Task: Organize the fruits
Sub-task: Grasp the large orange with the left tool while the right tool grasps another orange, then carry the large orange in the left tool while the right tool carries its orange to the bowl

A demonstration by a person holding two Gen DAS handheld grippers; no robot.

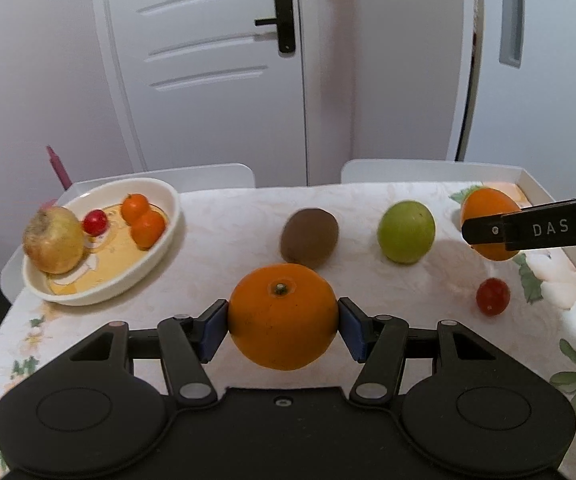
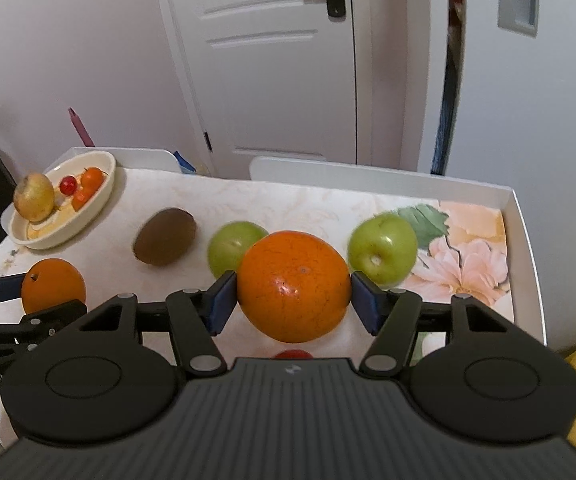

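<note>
My left gripper (image 1: 282, 320) is shut on a stemmed orange (image 1: 282, 312), held a little above the flowered tablecloth near the front. My right gripper (image 2: 293, 300) is shut on a bigger, glossy orange (image 2: 293, 284), its blue pads pressing both sides. In the left wrist view the right gripper's finger (image 1: 535, 230) crosses that orange (image 1: 487, 202) at the far right. A cream bowl (image 1: 170, 204) at back left holds a yellowish round fruit (image 1: 52, 240), a cherry tomato (image 1: 95, 222) and two small oranges (image 1: 142, 220).
On the cloth lie a kiwi (image 1: 309, 236), a green apple (image 1: 405, 232) and a loose cherry tomato (image 1: 493, 296). The right wrist view shows a second green apple (image 2: 381, 248) further right. A raised white rim (image 2: 523, 240) edges the table; a door stands behind.
</note>
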